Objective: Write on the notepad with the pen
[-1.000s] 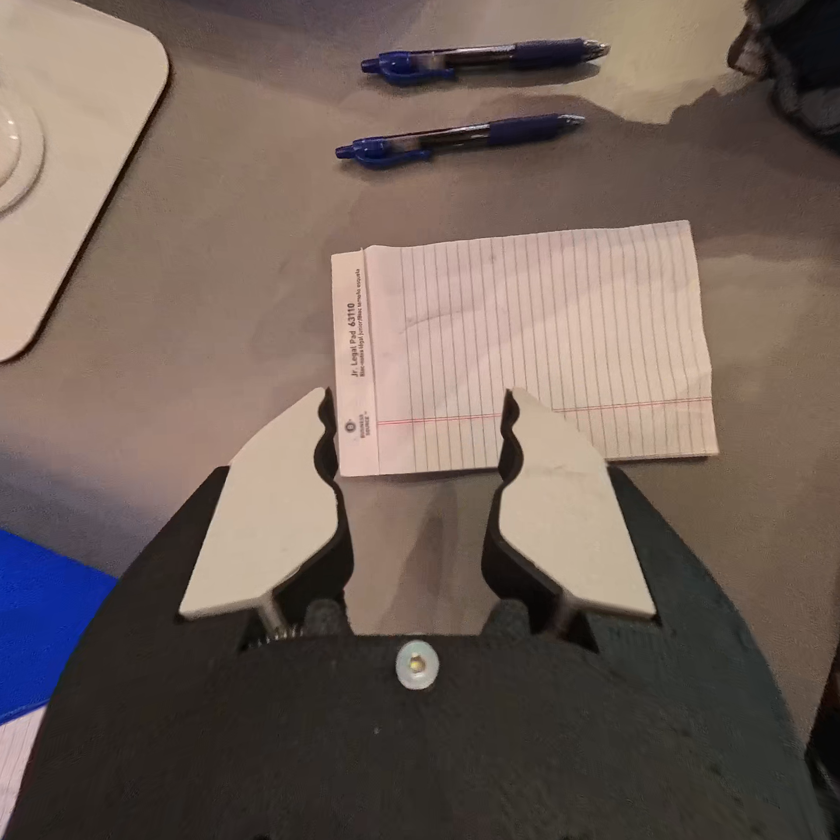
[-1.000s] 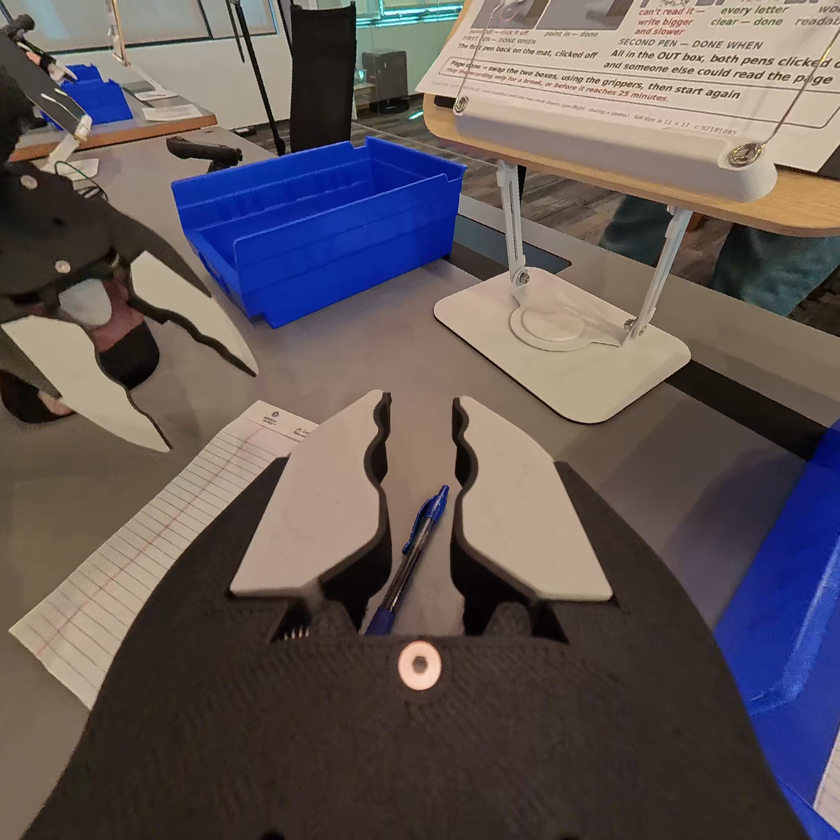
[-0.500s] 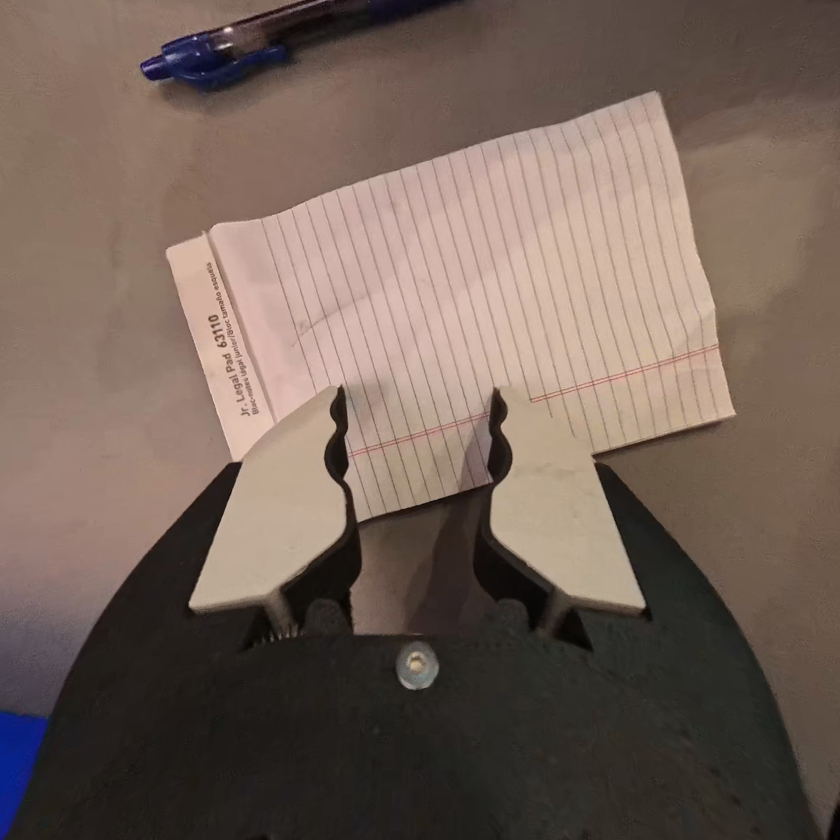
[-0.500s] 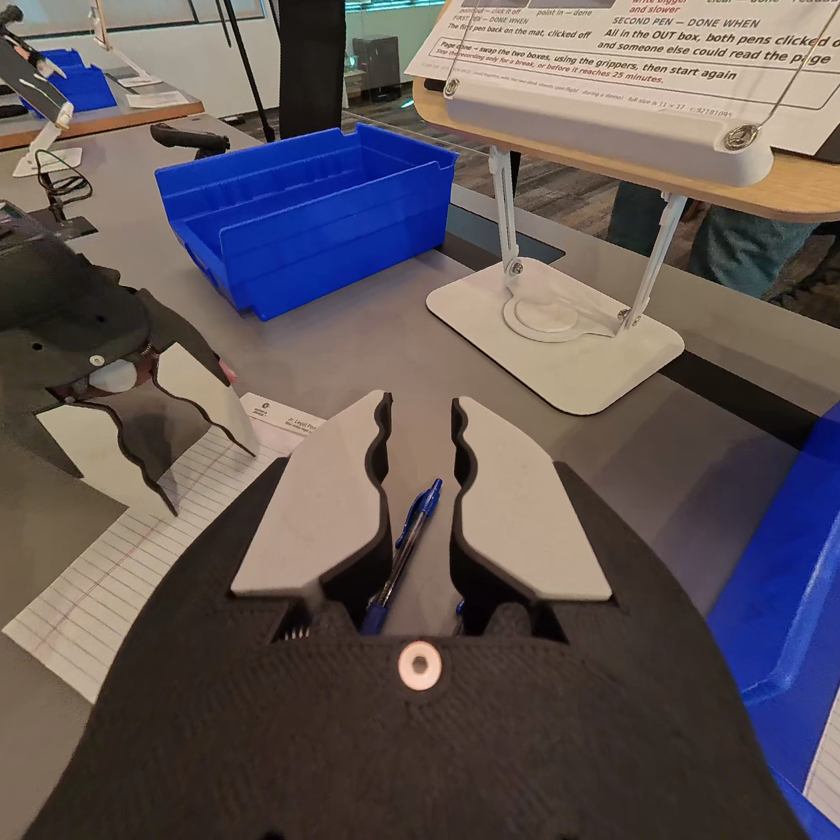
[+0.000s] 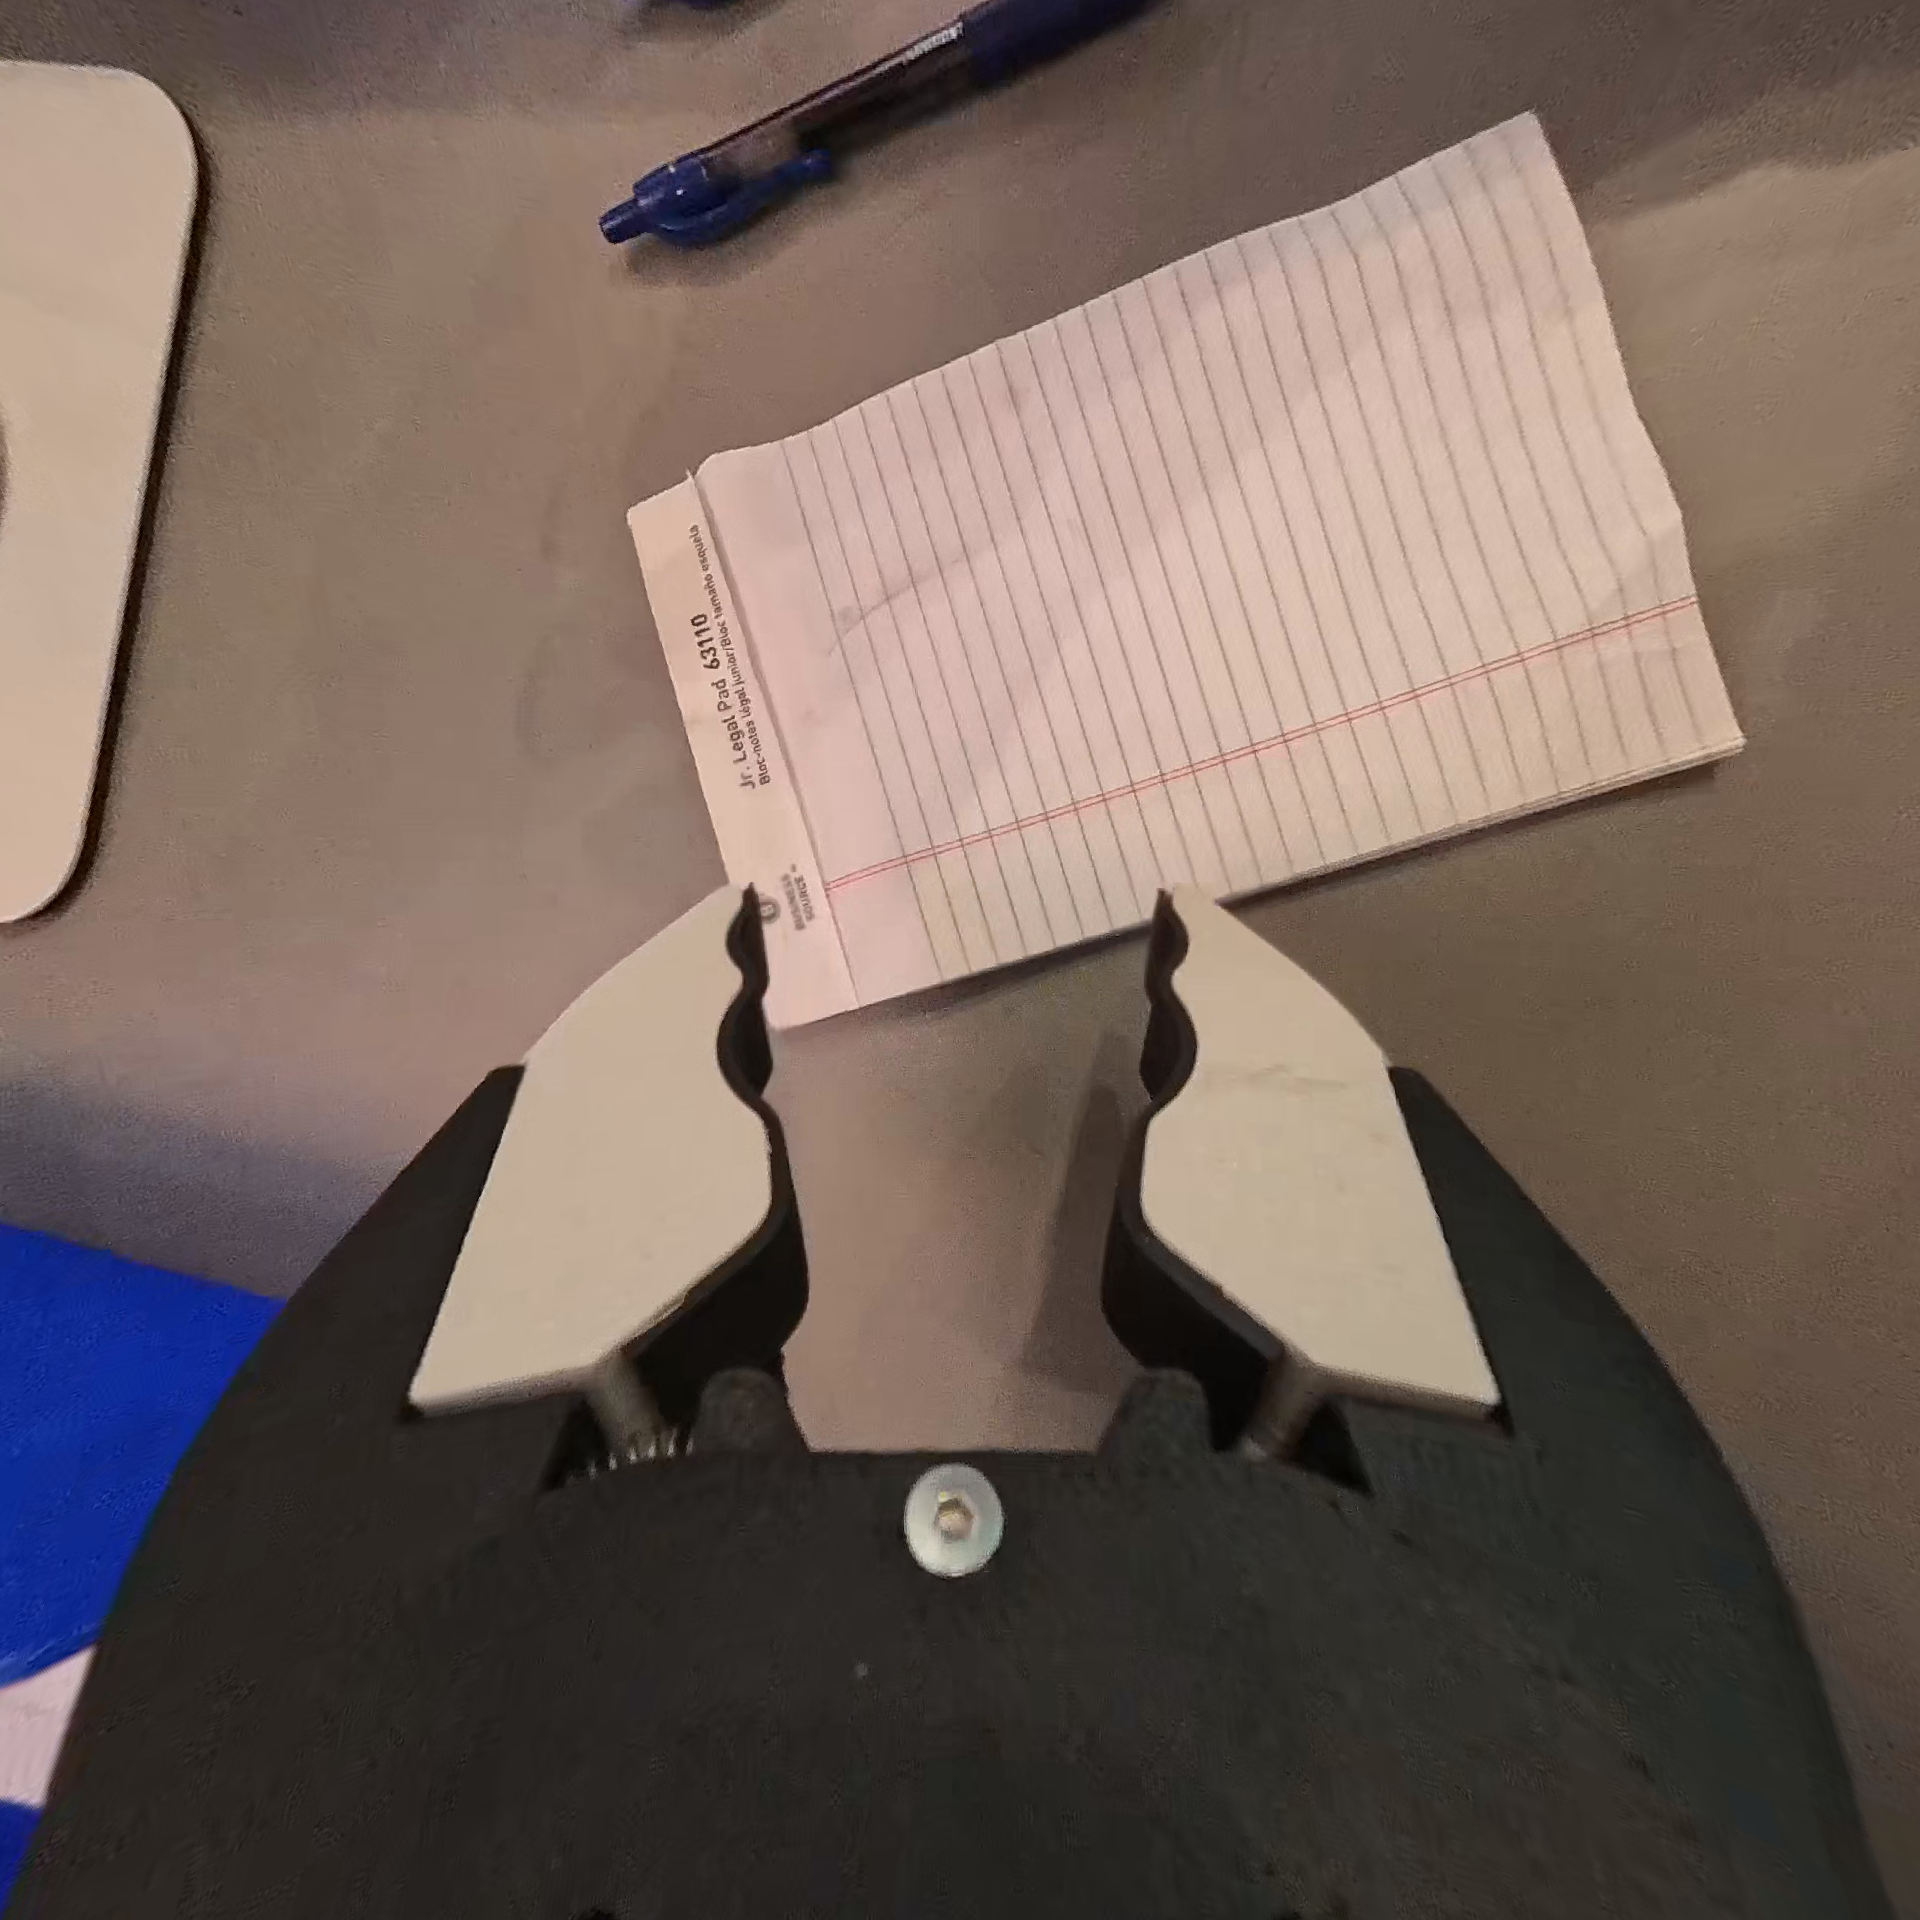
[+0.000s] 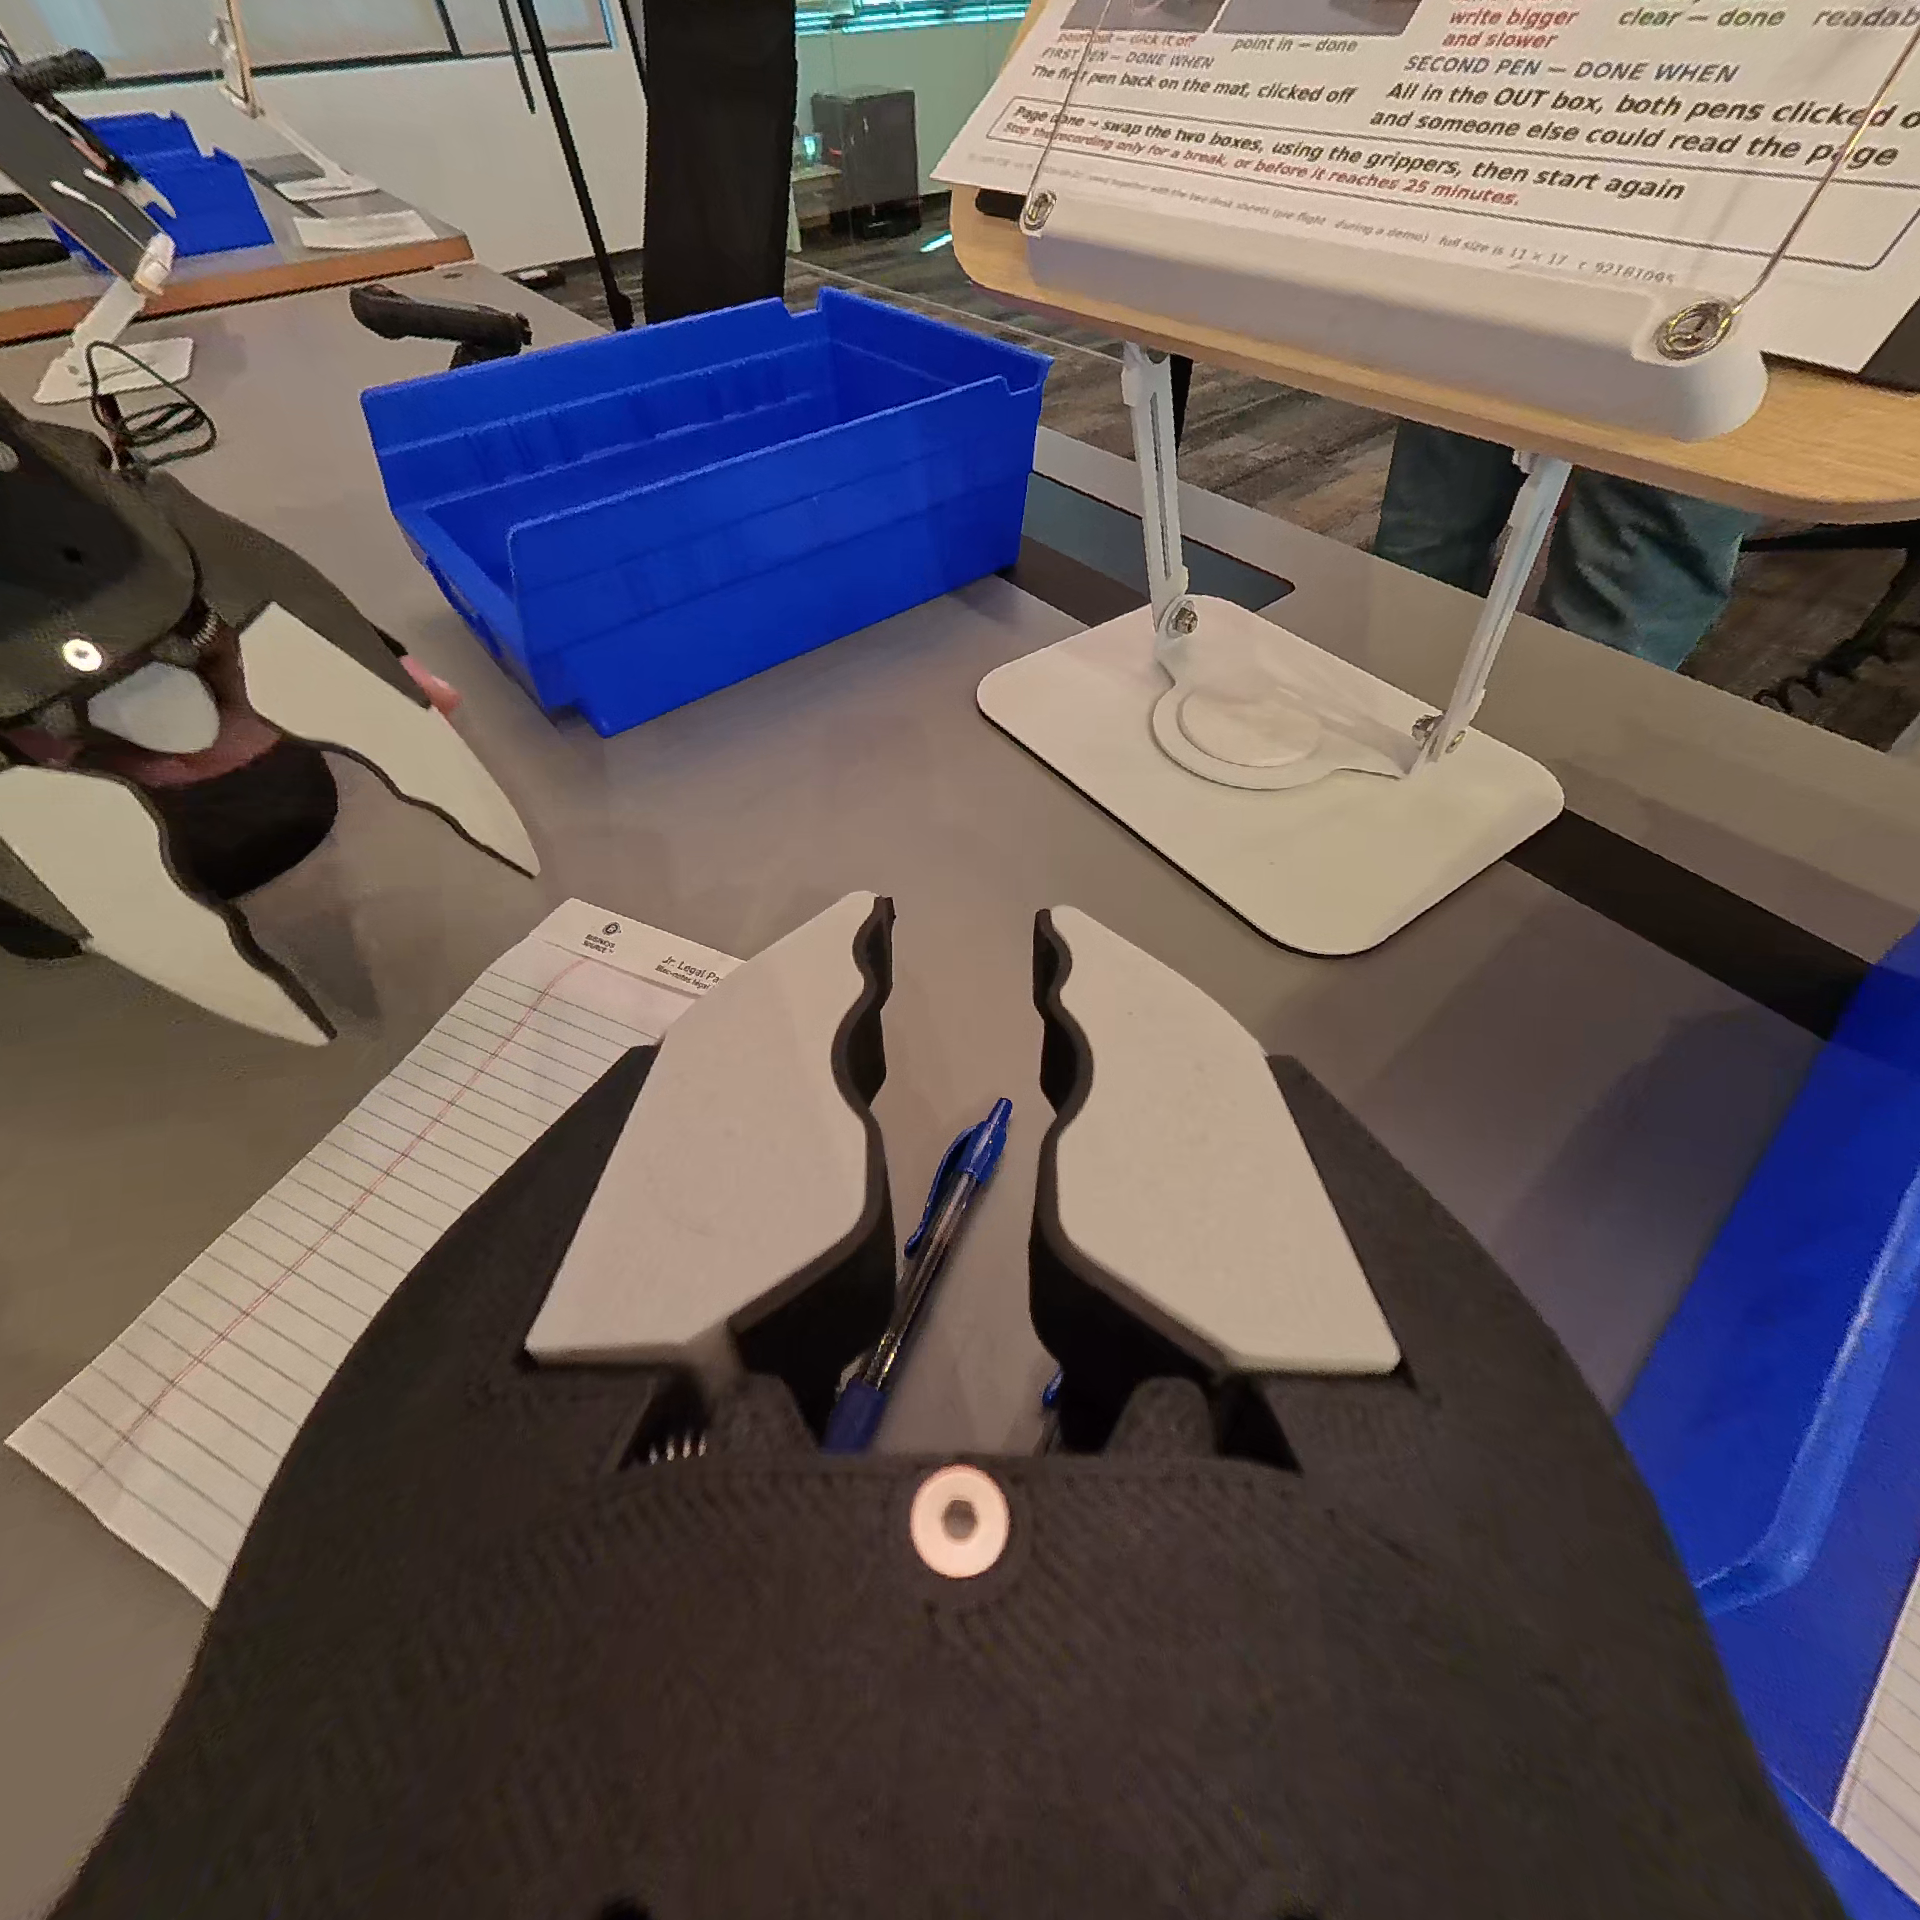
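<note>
The white lined notepad (image 5: 1195, 582) lies flat on the grey table, turned at an angle. A blue pen (image 5: 862, 114) lies on the table just beyond it. My left gripper (image 5: 958, 899) is open and empty, with its tips above the pad's near edge and bound corner. In the right wrist view my right gripper (image 6: 964, 914) is open, hovering over a blue pen (image 6: 935, 1236) that lies on the table between its fingers without touching them. The notepad (image 6: 312, 1247) lies to its left, and the left gripper (image 6: 426, 948) hangs open above the pad's far corner.
A blue bin (image 6: 707, 499) stands at the back. A white document stand base (image 6: 1268, 779) sits at the back right and also shows in the left wrist view (image 5: 83, 468). Another blue bin (image 6: 1766, 1351) is close on the right. A person's legs (image 6: 1558, 561) are behind the table. Left tips to right tips: about 20 cm.
My left gripper dipped low over the notepad half a second ago and has now pulled back and up, jaws a little wider. My right gripper has stayed over the pen.
</note>
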A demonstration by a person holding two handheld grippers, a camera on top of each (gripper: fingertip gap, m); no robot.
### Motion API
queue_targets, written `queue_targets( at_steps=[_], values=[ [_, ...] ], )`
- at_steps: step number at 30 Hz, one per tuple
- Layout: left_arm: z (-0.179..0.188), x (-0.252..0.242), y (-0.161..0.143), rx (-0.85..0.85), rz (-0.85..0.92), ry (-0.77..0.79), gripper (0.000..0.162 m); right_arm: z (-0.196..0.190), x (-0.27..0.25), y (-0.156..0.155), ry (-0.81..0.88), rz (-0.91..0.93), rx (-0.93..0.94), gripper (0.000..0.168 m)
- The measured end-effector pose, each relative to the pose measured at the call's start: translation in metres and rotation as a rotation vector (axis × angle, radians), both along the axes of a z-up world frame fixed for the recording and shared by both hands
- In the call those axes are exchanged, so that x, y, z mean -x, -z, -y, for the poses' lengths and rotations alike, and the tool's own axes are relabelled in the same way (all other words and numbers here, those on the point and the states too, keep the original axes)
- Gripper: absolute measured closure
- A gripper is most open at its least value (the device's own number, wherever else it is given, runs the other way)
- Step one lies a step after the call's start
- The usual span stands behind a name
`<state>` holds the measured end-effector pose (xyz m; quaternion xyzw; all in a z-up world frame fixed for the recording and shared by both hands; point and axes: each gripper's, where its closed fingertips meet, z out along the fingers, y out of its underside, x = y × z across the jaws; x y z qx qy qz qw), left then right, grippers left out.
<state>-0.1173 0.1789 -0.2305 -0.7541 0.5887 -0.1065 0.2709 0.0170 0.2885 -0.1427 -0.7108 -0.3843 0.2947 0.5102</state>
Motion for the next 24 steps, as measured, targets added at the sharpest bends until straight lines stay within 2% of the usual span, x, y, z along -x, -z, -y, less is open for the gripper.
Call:
queue_targets(
  at_steps=[9, 12, 15, 17, 19, 24],
  values=[
    [-0.011, 0.038, -0.028, -0.107, 0.071, -0.087, 0.101, 0.007, 0.010, 0.007, -0.020, 0.061, -0.029, 0.142],
    [-0.026, 0.066, -0.054, -0.160, 0.107, -0.140, 0.102, 0.008, 0.013, 0.008, -0.029, 0.067, -0.033, 0.142],
    [-0.052, 0.109, -0.077, -0.256, 0.056, -0.173, 0.104, 0.007, 0.011, 0.009, -0.031, 0.059, -0.022, 0.142],
    [-0.075, 0.140, -0.081, -0.270, -0.005, -0.187, 0.105, 0.007, 0.011, 0.007, -0.029, 0.046, -0.018, 0.142],
    [-0.101, 0.169, -0.071, -0.228, -0.073, -0.207, 0.105, 0.007, 0.010, 0.007, -0.028, 0.042, -0.014, 0.142],
    [-0.134, 0.201, -0.009, 0.056, -0.214, -0.203, 0.103, 0.007, 0.010, 0.009, -0.028, 0.047, -0.010, 0.142]
  ],
)
